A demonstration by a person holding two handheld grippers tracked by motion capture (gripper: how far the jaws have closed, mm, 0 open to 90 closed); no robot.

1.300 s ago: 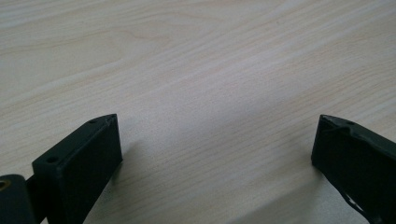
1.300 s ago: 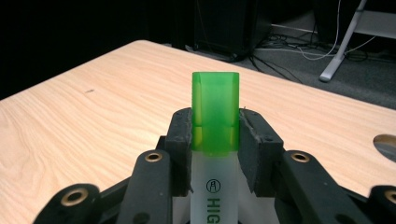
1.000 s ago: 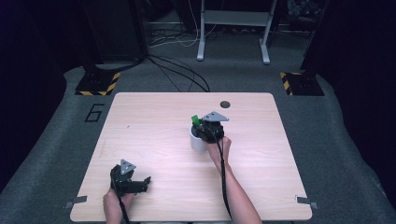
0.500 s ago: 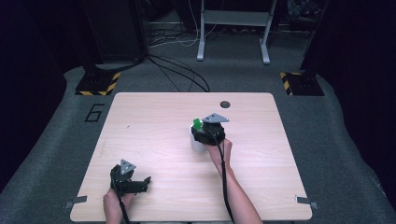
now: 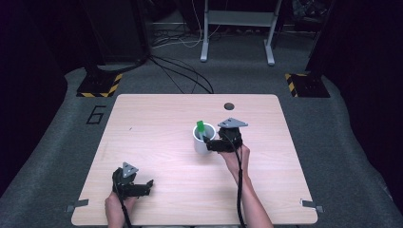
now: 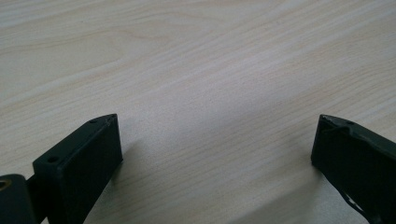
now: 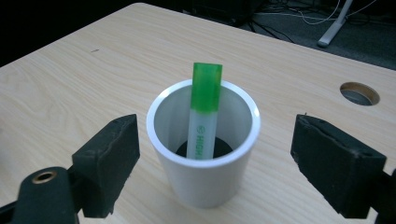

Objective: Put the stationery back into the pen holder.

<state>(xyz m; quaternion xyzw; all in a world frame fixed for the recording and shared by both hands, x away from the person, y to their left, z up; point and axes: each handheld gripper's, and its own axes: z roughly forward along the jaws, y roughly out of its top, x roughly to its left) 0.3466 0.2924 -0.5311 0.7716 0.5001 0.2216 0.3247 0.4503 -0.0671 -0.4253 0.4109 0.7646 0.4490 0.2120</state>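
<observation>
A white cup [image 5: 203, 140] [image 7: 203, 154] stands upright near the middle of the table. A green-capped highlighter [image 5: 200, 128] [image 7: 204, 112] leans inside it, cap up, against the far wall. My right gripper [image 5: 212, 146] [image 7: 215, 161] sits just right of the cup in the high view. Its jaws have just been opening and now stand wide on either side of the cup without touching it. My left gripper [image 5: 142, 186] [image 6: 215, 149] rests open at the table's near left, with bare wood between its jaws.
The wooden table [image 5: 157, 118] has a round cable hole [image 5: 229, 106] [image 7: 358, 92] at the far side. Dark floor with cables and stand legs [image 5: 204, 52] lies beyond the table. Yellow-black striped bases [image 5: 100, 85] sit at both far corners.
The right gripper let go of the highlighter, which now stands in the cup, and drew back to the right and a little up with its jaws spread. The left gripper stayed still.
</observation>
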